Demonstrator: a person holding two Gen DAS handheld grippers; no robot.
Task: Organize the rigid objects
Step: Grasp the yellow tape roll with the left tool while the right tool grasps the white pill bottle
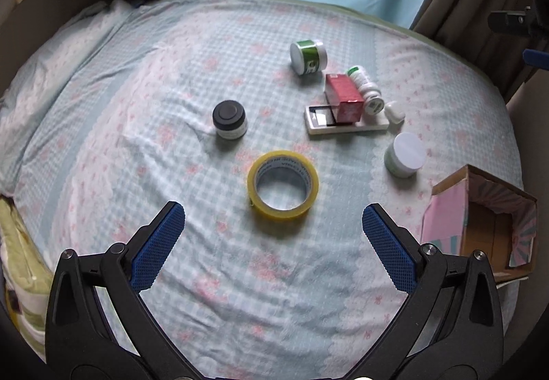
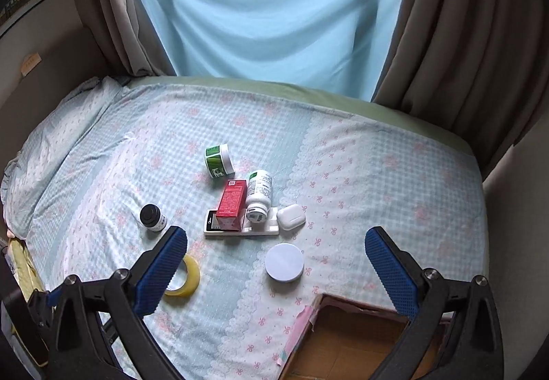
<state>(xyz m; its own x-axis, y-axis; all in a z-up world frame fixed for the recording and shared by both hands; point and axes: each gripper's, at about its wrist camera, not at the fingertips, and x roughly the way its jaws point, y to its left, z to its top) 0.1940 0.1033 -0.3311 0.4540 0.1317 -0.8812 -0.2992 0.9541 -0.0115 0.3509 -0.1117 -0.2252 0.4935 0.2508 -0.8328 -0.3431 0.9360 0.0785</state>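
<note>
Holding both claws spread wide and empty: my left gripper hovers just short of the tape on the bed; my right gripper hangs above the box.

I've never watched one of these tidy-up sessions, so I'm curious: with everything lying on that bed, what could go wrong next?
1. The red carton and white pill bottle lean on the flat white device; lifting one may topple the other.
2. The green-labelled jar lies on its side and could roll on the soft checked bedsheet.
3. The yellow tape roll lies flat, so the open left claw may slip off its rim.
</note>
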